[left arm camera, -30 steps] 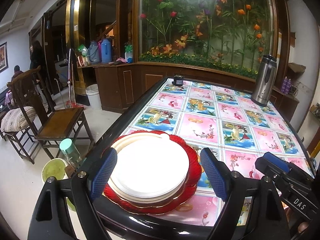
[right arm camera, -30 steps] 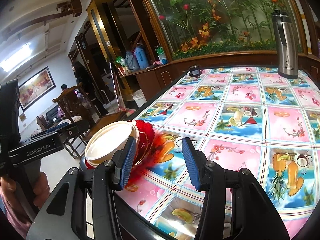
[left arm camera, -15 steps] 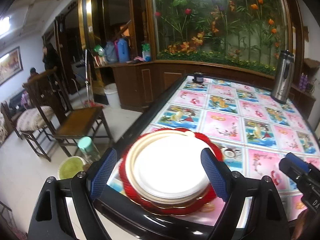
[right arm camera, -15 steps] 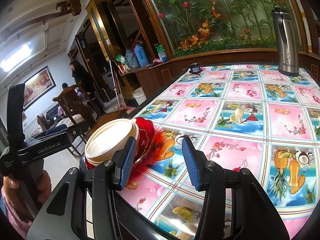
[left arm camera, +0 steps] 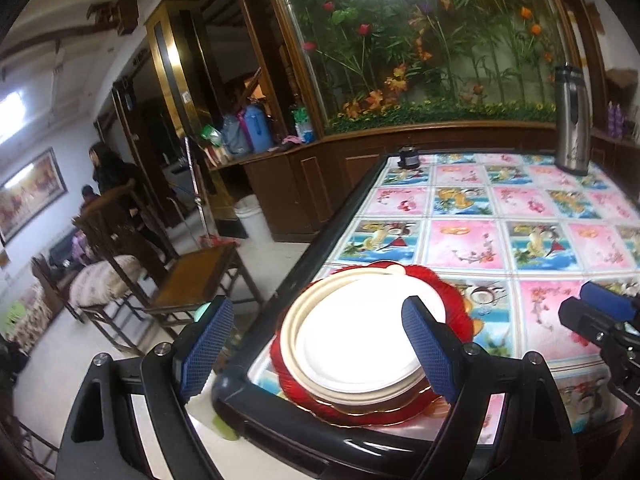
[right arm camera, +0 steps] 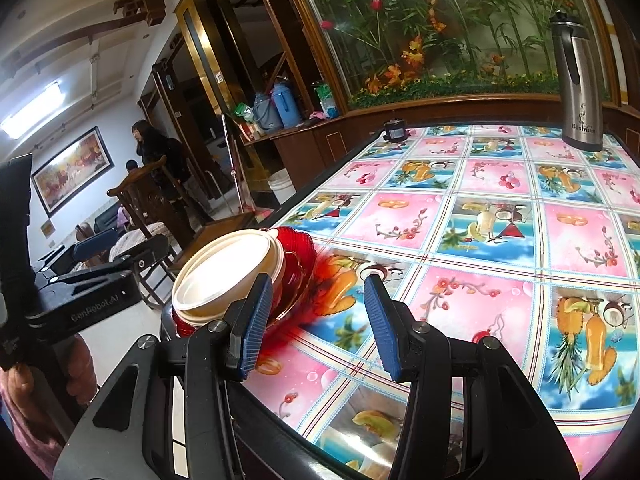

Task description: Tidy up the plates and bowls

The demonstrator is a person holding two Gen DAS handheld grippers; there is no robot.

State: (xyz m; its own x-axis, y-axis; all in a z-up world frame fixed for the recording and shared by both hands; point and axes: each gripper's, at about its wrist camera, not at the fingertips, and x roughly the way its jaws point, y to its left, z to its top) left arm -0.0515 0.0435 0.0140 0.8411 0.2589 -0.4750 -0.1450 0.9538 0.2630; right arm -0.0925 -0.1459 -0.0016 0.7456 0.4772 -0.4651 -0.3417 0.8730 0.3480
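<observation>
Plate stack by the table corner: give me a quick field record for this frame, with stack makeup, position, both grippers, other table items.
stack: white plate on top of cream plates, all on a red scalloped plate
position: near corner of the table, close to its black edge
left gripper: jaws open, holding nothing, one finger off the table edge, the other in front of the stack
right gripper: jaws open, empty, beside the stack
other items: steel thermos and small dark jar at the far edge
</observation>
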